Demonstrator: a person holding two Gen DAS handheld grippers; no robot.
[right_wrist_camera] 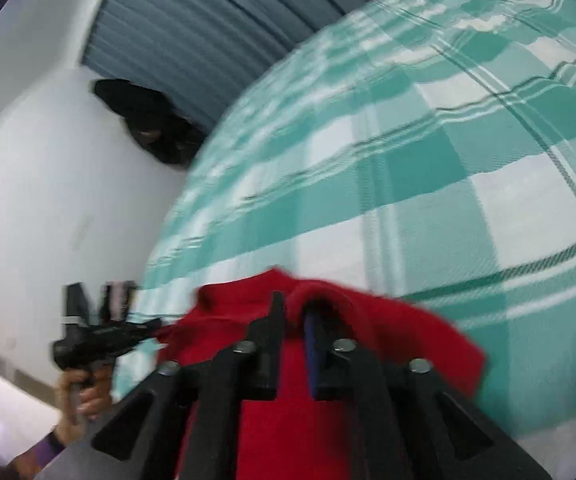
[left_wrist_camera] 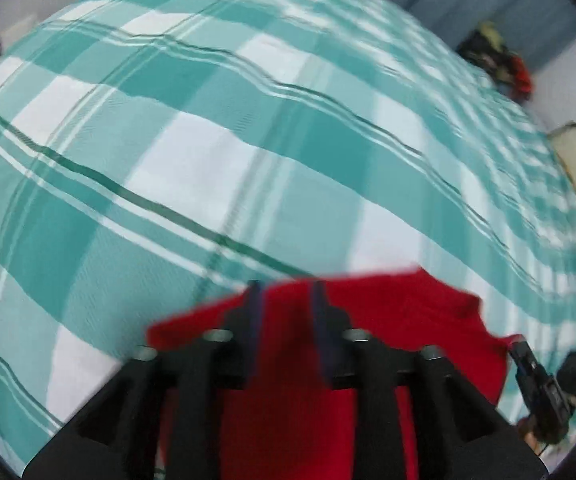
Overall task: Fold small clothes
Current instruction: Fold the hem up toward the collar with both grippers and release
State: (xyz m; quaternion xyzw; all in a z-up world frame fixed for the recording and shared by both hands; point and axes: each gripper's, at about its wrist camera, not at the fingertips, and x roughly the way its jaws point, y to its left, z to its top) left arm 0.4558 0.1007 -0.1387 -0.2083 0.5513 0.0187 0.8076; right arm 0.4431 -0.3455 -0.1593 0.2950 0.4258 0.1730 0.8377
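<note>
While both my jaws stand parted, the left gripper (left_wrist_camera: 285, 286) and right gripper (right_wrist_camera: 294, 308) pinch nothing; the red garment (left_wrist_camera: 388, 320) lies beneath them at the near edge of the checked bedspread (left_wrist_camera: 207, 160). I should flatten it before refolding

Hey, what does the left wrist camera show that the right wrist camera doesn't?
Only the left wrist view shows the right gripper at the red cloth's right edge, and a heap of dark and red things past the bed. Only the right wrist view shows the person's hand holding the left gripper, and a dark bundle against the white wall. Both show the red cloth on the green and white checked bedspread, and blue curtains behind.
</note>
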